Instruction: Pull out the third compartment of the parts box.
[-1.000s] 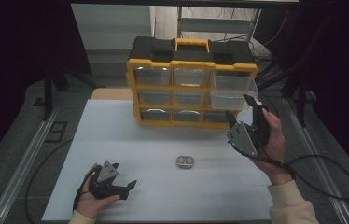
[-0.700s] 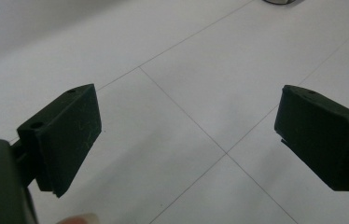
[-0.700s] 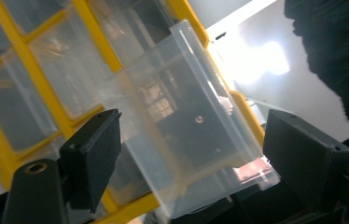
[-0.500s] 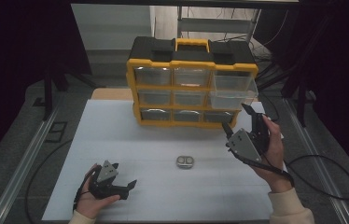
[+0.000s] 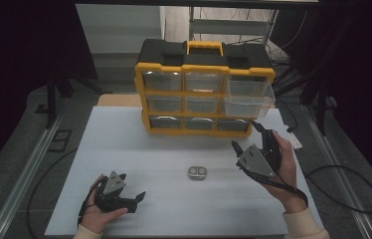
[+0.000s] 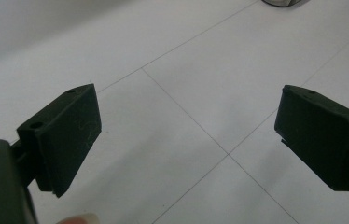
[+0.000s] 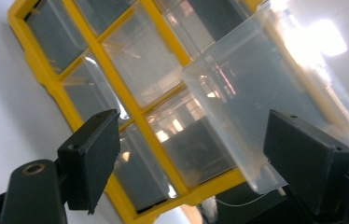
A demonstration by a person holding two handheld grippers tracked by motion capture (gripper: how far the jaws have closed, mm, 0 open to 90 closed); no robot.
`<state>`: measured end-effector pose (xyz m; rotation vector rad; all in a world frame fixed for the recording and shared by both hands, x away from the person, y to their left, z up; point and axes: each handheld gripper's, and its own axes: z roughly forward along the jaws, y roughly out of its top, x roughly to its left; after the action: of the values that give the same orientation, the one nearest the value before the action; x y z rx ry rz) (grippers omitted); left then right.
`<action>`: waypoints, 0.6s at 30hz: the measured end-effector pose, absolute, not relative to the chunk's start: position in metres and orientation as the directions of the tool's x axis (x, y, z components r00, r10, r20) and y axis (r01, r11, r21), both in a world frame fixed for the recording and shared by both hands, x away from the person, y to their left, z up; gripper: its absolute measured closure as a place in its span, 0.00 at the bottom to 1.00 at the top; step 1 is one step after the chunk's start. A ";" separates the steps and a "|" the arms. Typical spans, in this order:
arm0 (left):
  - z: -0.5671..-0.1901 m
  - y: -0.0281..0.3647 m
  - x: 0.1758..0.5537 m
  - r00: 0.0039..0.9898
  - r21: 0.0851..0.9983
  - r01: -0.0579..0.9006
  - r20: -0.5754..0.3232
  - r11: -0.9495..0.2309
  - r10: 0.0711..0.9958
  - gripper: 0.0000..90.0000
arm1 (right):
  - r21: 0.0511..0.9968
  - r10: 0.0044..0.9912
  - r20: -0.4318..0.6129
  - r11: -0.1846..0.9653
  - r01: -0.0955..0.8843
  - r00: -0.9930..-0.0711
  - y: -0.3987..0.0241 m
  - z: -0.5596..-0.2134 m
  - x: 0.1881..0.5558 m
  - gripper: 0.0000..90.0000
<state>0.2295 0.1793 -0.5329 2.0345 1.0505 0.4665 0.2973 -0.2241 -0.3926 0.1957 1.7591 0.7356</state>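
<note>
Right claw (image 5: 247, 139) beside pulled-out drawer (image 5: 247, 97)

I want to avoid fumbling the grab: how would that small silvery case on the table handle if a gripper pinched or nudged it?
The small silvery case looks smooth and shiny, so it may slip between the jaws. It lies flat and low on the white table, so it should slide rather than tip or roll. It looks rigid and probably light.
</note>
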 end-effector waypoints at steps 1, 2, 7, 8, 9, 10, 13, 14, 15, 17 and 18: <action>-0.533 0.179 0.229 0.591 0.779 0.519 -0.029 -0.351 0.806 0.09 | 0.572 0.489 -0.807 0.787 -0.232 -0.331 -0.224 -0.394 0.297 0.21; -0.533 0.179 0.229 0.591 0.779 0.519 -0.030 -0.352 0.806 0.09 | 0.572 0.488 -0.806 0.787 -0.229 -0.336 -0.224 -0.395 0.297 0.21; -0.533 0.179 0.229 0.590 0.780 0.518 -0.030 -0.350 0.807 0.09 | 0.597 0.503 -0.783 0.773 -0.214 -0.367 -0.222 -0.400 0.293 0.21; -0.533 0.179 0.229 0.591 0.780 0.518 -0.029 -0.351 0.806 0.09 | 0.605 0.509 -0.776 0.768 -0.210 -0.374 -0.221 -0.400 0.293 0.21; -0.533 0.179 0.229 0.590 0.780 0.519 -0.030 -0.351 0.807 0.09 | 0.615 0.516 -0.767 0.761 -0.207 -0.381 -0.221 -0.401 0.292 0.21; -0.533 0.179 0.229 0.591 0.779 0.519 -0.031 -0.351 0.806 0.09 | 0.622 0.520 -0.760 0.756 -0.204 -0.389 -0.221 -0.402 0.292 0.21; -0.533 0.179 0.229 0.591 0.779 0.519 -0.031 -0.351 0.806 0.09 | 0.640 0.532 -0.740 0.744 -0.189 -0.412 -0.221 -0.405 0.290 0.21; -0.533 0.179 0.229 0.591 0.780 0.519 -0.031 -0.350 0.806 0.09 | 0.648 0.537 -0.731 0.739 -0.182 -0.421 -0.222 -0.406 0.290 0.21; -0.533 0.179 0.229 0.591 0.780 0.519 -0.031 -0.350 0.806 0.09 | 0.660 0.545 -0.718 0.731 -0.174 -0.432 -0.222 -0.407 0.290 0.21; -0.533 0.179 0.229 0.590 0.780 0.519 -0.031 -0.350 0.807 0.09 | 0.680 0.561 -0.697 0.716 -0.162 -0.447 -0.224 -0.408 0.290 0.21; -0.533 0.179 0.229 0.590 0.780 0.519 -0.031 -0.350 0.807 0.09 | 0.690 0.569 -0.685 0.707 -0.156 -0.455 -0.225 -0.409 0.289 0.21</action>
<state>0.2293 0.1787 -0.5331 2.0333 1.0516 0.4656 0.2895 -0.2248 -0.4090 0.3221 1.8672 0.8661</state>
